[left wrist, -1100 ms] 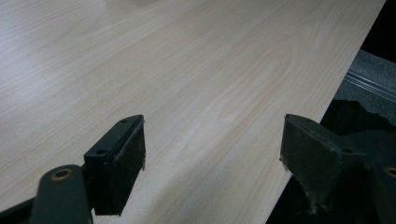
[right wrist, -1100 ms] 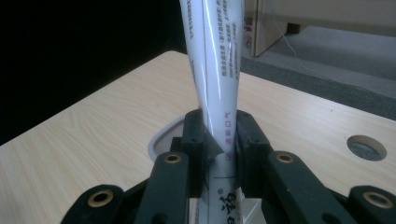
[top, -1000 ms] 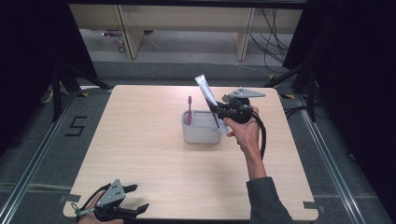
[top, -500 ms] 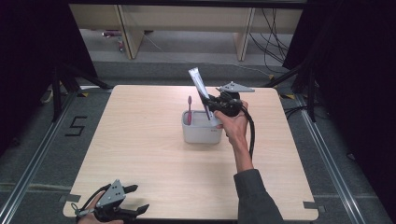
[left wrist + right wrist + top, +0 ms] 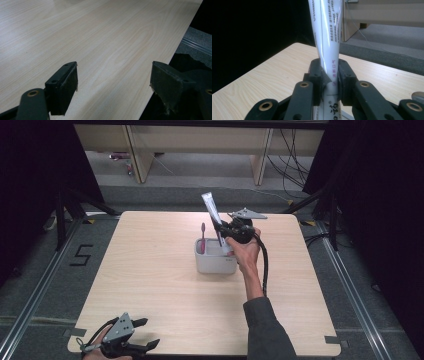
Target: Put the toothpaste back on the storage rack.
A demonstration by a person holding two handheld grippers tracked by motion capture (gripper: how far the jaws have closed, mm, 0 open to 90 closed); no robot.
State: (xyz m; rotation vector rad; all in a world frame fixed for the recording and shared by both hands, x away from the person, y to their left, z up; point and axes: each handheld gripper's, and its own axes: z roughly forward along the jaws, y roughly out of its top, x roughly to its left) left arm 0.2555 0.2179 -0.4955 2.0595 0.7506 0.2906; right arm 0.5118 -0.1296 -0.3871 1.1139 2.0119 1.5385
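Observation:
In my right gripper (image 5: 222, 231) I hold a white toothpaste tube (image 5: 212, 211), tilted with its flat end up and to the left. The jaws are shut on its lower part, and the right gripper view shows the pads (image 5: 324, 79) squeezing the tube (image 5: 327, 30). The tube's lower end reaches the right side of a white-grey holder (image 5: 215, 263). I cannot tell whether it touches the holder. A pink toothbrush (image 5: 202, 236) stands upright in the holder's left side. My left gripper (image 5: 149, 332) rests at the table's near left corner, open with nothing between its pads (image 5: 67, 85).
The holder stands a little behind the middle of the light wooden table (image 5: 150, 285). A black cable (image 5: 264, 265) trails along the right forearm. Dark floor and metal rails surround the table, with shelf legs (image 5: 140, 160) beyond the far edge.
The right gripper has carried the tube to the left and slightly down, bringing its lower end to the holder. The left gripper has stayed put.

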